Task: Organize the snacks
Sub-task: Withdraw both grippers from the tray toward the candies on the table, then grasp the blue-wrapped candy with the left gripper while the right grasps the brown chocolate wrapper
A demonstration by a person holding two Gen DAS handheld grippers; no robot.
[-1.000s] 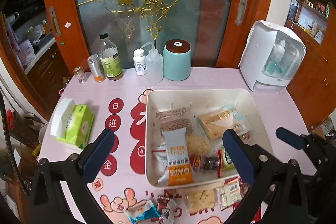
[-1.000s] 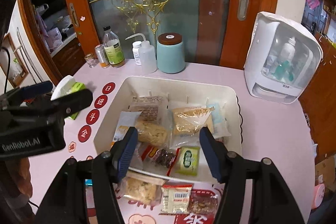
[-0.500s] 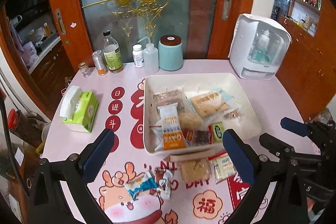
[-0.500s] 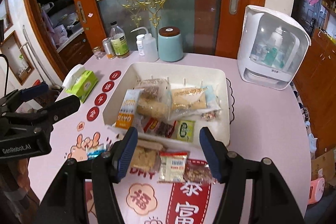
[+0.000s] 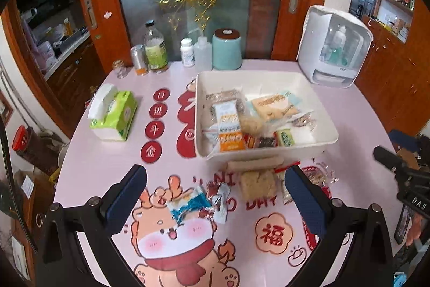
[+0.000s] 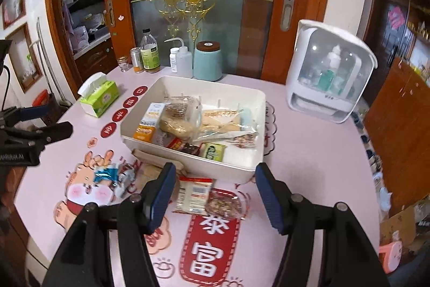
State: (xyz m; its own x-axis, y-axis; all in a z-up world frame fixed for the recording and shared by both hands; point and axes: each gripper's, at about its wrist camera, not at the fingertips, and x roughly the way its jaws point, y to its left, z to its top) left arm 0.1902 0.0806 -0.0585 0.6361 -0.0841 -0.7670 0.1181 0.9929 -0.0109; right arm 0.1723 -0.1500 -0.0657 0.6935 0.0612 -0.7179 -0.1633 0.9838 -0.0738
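Observation:
A white tray in the middle of the pink table holds several wrapped snacks, among them an orange-and-white packet. Loose snacks lie in front of it: a blue packet, a brown cracker pack and a long beige packet. In the right wrist view a white barcode packet and a nut packet lie below my right gripper, which is open and empty. My left gripper hangs open and empty above the blue packet and cracker pack.
A green tissue box sits left of the tray. Bottles, a can and a teal canister line the back edge. A white appliance stands at the back right. Wooden sliding doors rise behind the table.
Both grippers have drawn back from the tray, so the tray looks smaller and the loose snacks and table front have come into view. Both stay open.

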